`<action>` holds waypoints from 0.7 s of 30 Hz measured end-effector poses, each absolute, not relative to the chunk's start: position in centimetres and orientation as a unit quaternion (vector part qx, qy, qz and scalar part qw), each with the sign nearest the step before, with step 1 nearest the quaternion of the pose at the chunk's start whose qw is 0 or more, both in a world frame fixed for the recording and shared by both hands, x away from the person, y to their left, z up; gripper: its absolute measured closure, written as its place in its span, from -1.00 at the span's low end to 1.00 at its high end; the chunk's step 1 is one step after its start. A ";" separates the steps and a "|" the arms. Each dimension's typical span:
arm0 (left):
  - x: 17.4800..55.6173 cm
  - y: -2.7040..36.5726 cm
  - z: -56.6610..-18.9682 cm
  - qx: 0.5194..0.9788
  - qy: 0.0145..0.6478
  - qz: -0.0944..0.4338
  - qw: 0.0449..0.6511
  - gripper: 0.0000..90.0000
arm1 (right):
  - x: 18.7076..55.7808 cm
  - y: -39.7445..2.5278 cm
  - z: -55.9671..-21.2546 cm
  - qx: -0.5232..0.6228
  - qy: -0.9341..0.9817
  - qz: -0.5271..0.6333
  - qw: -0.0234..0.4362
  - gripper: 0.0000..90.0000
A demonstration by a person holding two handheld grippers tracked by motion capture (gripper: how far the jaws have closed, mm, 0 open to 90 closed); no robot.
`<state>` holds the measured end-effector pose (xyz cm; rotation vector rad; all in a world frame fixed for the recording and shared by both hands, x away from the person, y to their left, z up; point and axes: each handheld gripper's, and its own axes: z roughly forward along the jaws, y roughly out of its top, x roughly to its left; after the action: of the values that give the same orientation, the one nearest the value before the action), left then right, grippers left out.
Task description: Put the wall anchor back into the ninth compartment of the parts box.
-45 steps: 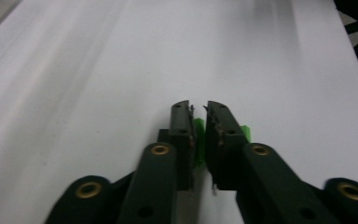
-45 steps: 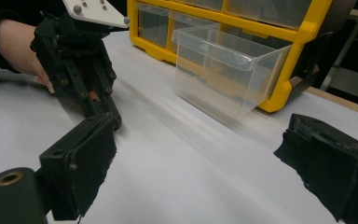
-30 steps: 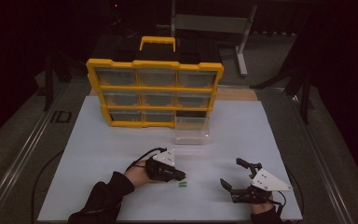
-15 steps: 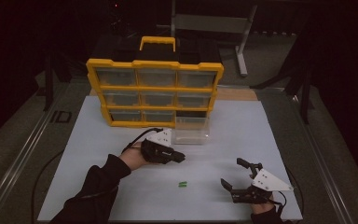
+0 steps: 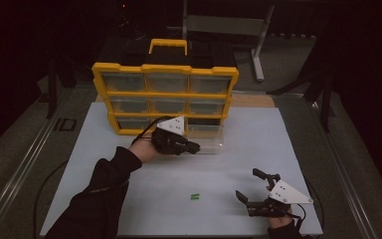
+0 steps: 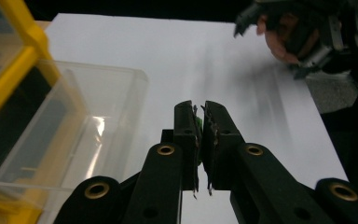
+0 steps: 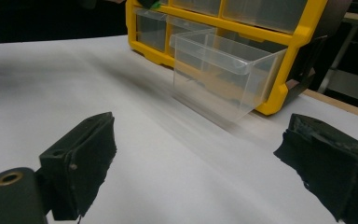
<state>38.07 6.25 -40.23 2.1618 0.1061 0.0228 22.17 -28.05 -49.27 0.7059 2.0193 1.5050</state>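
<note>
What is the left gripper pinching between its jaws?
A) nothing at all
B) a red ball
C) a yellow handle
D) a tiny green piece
D: in the left gripper view, the left gripper has its jaws nearly closed on a small green piece, beside the pulled-out clear drawer.

green piece held: small, bright green (image 6: 198,125), pinched between the left gripper (image 6: 198,122) jaws, centre of the left gripper view, mostly hidden.
green piece lying: small, flat on the white mat (image 5: 194,196), lower centre of the high view.
clear drawer: transparent, pulled out (image 5: 210,137), middle of the high view.
</note>
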 end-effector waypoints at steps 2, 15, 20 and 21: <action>38.7 6.5 -39.8 0.878 0.046 0.013 0.477 0.89 | 22.2 -28.1 -49.2 0.261 0.744 0.557 0.260 -0.80; 40.9 5.9 -39.2 0.861 0.082 0.025 0.502 0.89 | 22.2 -28.1 -49.3 0.260 0.746 0.556 0.259 -0.80; 41.5 5.3 -39.8 0.861 0.100 0.031 0.497 0.89 | 22.2 -28.1 -49.3 0.259 0.745 0.557 0.260 -0.80; 41.5 5.1 -40.0 0.863 0.100 0.032 0.494 0.89 | 22.2 -28.1 -49.3 0.259 0.744 0.558 0.260 -0.80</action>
<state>41.54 5.10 -40.01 2.0927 0.2415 0.0786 22.18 -28.10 -49.27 0.7013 2.0160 1.5116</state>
